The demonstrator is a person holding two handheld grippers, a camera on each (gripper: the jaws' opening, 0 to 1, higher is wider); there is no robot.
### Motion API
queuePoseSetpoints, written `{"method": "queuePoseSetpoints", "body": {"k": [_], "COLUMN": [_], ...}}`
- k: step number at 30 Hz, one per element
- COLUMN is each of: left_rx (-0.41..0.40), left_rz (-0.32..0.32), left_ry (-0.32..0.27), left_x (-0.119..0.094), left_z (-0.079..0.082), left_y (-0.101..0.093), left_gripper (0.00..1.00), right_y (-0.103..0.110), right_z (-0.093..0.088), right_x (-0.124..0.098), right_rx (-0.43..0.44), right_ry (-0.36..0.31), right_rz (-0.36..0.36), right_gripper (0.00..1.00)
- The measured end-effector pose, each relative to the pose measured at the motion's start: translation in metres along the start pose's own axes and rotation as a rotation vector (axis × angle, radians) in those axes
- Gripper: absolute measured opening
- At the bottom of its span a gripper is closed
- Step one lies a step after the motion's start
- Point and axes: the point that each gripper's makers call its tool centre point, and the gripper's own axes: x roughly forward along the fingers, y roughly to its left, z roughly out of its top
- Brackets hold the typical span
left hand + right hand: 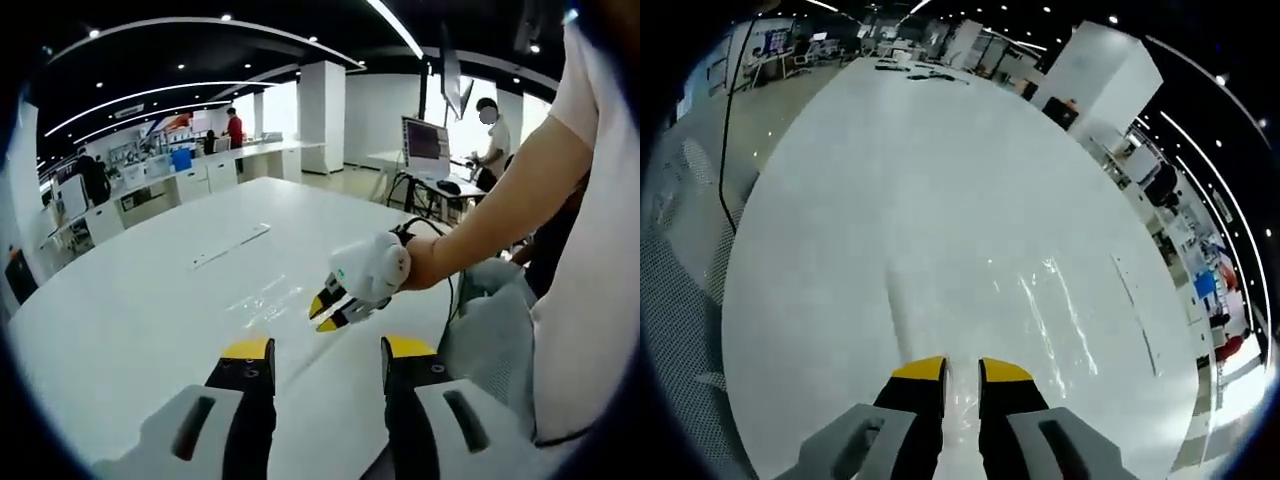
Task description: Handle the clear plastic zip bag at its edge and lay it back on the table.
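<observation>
The clear plastic zip bag [262,296] lies flat on the white table [150,310], showing mostly as glare. In the right gripper view the bag [1020,310] spreads just ahead of my right gripper [961,371], and its near edge runs in between the jaws, which stand a narrow gap apart. In the left gripper view that right gripper [323,313], held by a gloved hand, hovers low at the bag's right edge. My left gripper [328,348] is open wide above the table, nearer than the bag, with nothing between its fingers.
A long thin white strip [230,245] lies on the table beyond the bag, also the strip [1135,312]. A grey mesh chair [490,320] and a person's arm are at the right. Desks, monitors and people stand far behind.
</observation>
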Motion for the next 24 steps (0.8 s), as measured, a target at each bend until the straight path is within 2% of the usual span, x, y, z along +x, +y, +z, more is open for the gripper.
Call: {"method": "queuePoseSetpoints", "body": {"k": [3, 7, 13, 15, 18, 22, 24], "left_rx": [-0.006, -0.009, -0.011, -0.012, -0.015, -0.031, -0.05], "left_rz": [0.001, 0.001, -0.001, -0.001, -0.001, 0.022, 0.045], "left_ry": [-0.003, -0.004, -0.009, -0.012, -0.015, -0.018, -0.021], "left_x": [0.0, -0.001, -0.002, -0.002, -0.002, -0.001, -0.001], "left_z": [0.0, -0.001, -0.002, -0.003, -0.005, -0.018, -0.028], "left_y": [-0.002, -0.003, -0.005, -0.006, -0.007, -0.004, 0.0], "left_gripper": [0.4, 0.4, 0.4, 0.4, 0.4, 0.4, 0.4], "right_y": [0.005, 0.006, 0.005, 0.005, 0.0, -0.002, 0.0], "right_z": [-0.001, -0.005, -0.009, -0.009, -0.012, -0.011, -0.01], "right_x": [-0.002, -0.008, -0.016, -0.021, -0.028, -0.043, -0.053], "right_rx": [0.018, 0.107, 0.153, 0.235, 0.306, 0.364, 0.453], "right_ry": [-0.015, -0.028, -0.055, -0.08, -0.1, -0.162, -0.206], "right_rz": [0.018, 0.017, 0.007, 0.009, -0.008, -0.025, -0.023], "right_gripper": [0.16, 0.16, 0.24, 0.24, 0.27, 0.33, 0.34]}}
